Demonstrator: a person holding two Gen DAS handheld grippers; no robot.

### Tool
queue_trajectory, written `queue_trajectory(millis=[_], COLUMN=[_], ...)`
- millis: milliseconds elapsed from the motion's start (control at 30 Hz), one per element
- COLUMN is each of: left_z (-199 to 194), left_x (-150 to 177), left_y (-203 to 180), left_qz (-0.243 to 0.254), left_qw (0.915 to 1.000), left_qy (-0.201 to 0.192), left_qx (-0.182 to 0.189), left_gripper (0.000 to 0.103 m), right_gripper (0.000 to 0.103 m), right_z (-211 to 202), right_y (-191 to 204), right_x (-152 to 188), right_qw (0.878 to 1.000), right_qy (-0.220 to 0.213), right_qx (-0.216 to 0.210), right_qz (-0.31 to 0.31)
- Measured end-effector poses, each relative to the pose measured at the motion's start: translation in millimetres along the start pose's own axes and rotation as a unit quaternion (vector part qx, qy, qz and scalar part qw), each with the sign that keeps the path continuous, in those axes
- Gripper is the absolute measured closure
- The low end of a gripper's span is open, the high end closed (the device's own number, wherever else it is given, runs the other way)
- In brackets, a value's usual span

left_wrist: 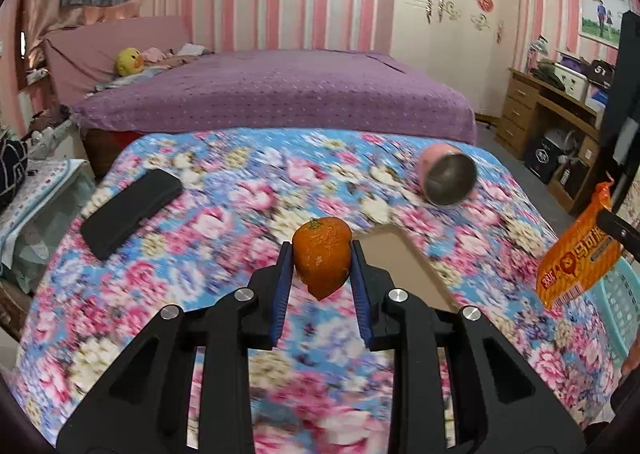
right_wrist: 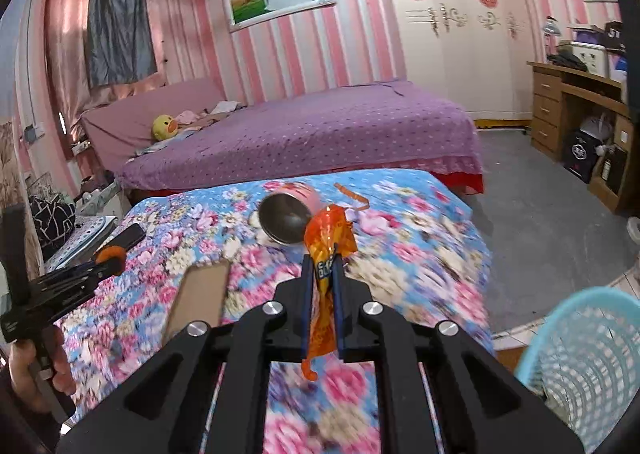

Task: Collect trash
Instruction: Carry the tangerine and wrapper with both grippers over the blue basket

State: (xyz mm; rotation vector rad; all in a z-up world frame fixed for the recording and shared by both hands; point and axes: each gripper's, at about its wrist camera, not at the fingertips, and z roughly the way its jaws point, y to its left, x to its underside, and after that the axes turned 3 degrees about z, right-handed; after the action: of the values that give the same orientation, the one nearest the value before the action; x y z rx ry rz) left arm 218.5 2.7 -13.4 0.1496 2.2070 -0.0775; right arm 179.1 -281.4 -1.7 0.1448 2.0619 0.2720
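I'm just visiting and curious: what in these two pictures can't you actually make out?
- Basket: its inside is cut off by the right wrist view's edge.
- Orange wrapper: the print is hidden by the right gripper fingers and blurred.
- Orange peel in the left gripper: its back faces away.
- Cardboard piece: partly hidden behind the left gripper.
- Floral cloth: motion-blurred.

Table (left_wrist: 224, 189) stood near, bed (left_wrist: 280, 93) behind it. On the table: case (left_wrist: 130, 211) far left, cup (left_wrist: 448, 179) on its side far right, card (left_wrist: 404, 266) between, nearer. Peel (left_wrist: 322, 256) sat between the left gripper (left_wrist: 320, 254) fingers above the table. Wrapper (right_wrist: 326, 286) hung in the right gripper (right_wrist: 324, 278), right of the card. Basket (right_wrist: 584, 358) stood off the table's near right corner. Desk (right_wrist: 576, 109) far right.
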Motion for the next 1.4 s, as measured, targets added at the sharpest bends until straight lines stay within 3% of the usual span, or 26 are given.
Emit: queue_trajectory(millis=[300,600,900,1133,1400], left_z=[1.8,-7.0,-21.7,-31.2,-29.6], left_x=[14.6,12.3,9.0,22.8,53.3], left_y=[-45.2,-98.6,-198.3,-285.9,-343.0], left_qz=[0.022,0.032,0.072,0.112,0.141], left_qw=[0.9998,0.9993,0.995,0.9856,0.975], left_qy=[0.003,-0.017,-0.039,-0.032,-0.004], left_qx=[-0.004,0.007,0.058,0.123,0.172], left_gripper=[0.076,0.076,0.076,0.076,0.075], right_gripper=[0.094,0.094,0.094,0.094,0.094], right_z=[-34.7,-63.6,-92.6,-112.9,-140.9], right_y=[-42.2,-78.1,-153.2,-198.5,-233.3], right_x=[9.5,-0.7,2.8,12.7,21.6], right_qw=[0.999,0.997,0.985,0.977,0.972], right_qy=[-0.031,-0.056,-0.037,-0.017,-0.025], right_qx=[0.01,0.061,0.171,0.214,0.233], right_qz=[0.017,-0.004,-0.01,-0.012,0.015])
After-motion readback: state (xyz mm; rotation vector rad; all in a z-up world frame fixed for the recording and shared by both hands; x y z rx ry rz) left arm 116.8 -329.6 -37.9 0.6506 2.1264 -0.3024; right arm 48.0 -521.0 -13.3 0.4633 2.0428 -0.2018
